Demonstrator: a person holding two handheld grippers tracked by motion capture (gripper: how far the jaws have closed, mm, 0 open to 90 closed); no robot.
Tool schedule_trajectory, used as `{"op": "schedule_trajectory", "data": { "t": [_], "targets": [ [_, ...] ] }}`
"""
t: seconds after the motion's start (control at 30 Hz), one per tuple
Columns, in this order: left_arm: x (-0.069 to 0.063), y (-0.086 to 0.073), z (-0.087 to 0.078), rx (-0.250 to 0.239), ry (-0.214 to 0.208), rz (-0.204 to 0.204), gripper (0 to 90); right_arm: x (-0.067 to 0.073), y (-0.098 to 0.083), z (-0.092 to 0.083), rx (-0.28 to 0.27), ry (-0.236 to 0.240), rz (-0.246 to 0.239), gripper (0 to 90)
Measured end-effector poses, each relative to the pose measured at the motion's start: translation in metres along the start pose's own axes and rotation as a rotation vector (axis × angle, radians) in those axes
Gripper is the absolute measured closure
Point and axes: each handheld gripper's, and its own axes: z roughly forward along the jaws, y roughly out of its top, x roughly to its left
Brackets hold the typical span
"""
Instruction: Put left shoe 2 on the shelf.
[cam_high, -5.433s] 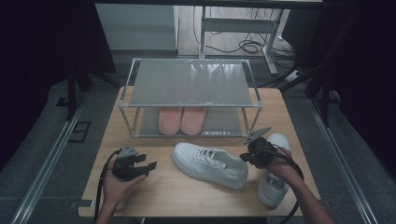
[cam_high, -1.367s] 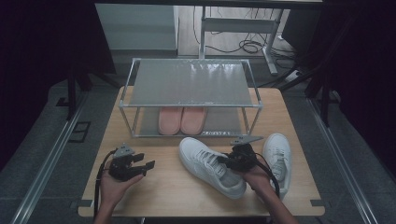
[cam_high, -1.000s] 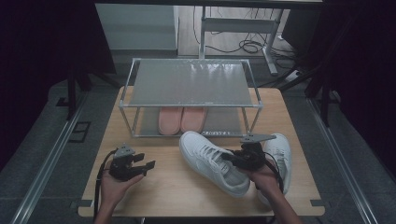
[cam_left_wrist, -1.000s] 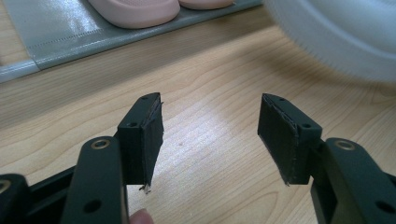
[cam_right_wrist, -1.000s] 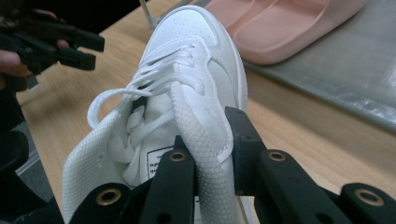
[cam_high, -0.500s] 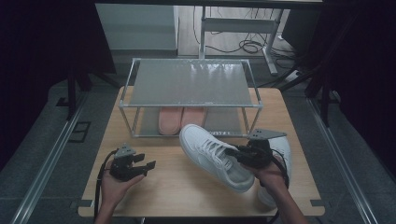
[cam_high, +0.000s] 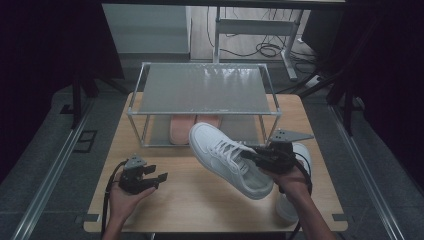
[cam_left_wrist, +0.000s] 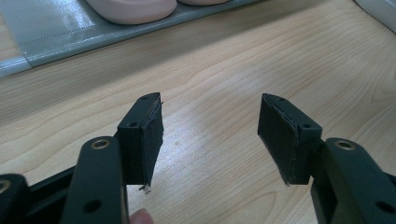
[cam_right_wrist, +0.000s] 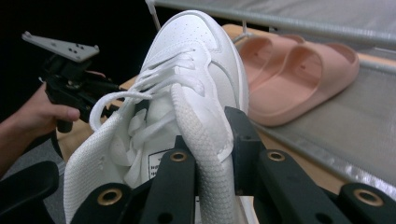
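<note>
Best done slowly: keep the right tool (cam_high: 256, 156) pinched on the collar of the sneaker (cam_high: 227, 157), hold the toe aimed at the rack (cam_high: 205, 90), and choose a landing place before lowering. Probably headed for the rack, either onto the grey top shelf or beside the pink slides (cam_high: 194, 126) on the lower one; cannot tell which. For the lower shelf, tip the toe down and feed in low under the top frame, clear of the slides. For the top shelf, lift higher first, then set the sole flat. Worth watching the loose laces (cam_right_wrist: 140, 100), apt to snag on the frame. Grip on soft padding only, so likely to swing if jerked.

Sneaker now up off the surface (cam_high: 190, 200), tilted, toe toward the rack and just before its front edge, heel toward the person. Second sneaker (cam_high: 295, 175) lying on the surface under the right hand (cam_high: 292, 182), partly hidden.

Right tool clamped on the collar, one jaw inside the shoe and one outside, as seen in the right gripper view (cam_right_wrist: 215, 154). Right forearm coming in from the bottom edge, wrist raised, tool pointing left and forward.

Left tool (cam_high: 156, 176) with jaws apart and nothing between, held low over the surface at front left, pointing right; left hand (cam_high: 125, 192) wrapped round its body.
</note>
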Motion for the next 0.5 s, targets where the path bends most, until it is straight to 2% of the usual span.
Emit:
{"op": "schedule_trajectory", "data": {
  "t": [0.5],
  "targets": [
    [0.000,0.000,0.001,0.005,-0.003,0.006,41.2,0.004,0.034,0.001,-0.041,0.031,-0.025,81.8]
  ]
}}
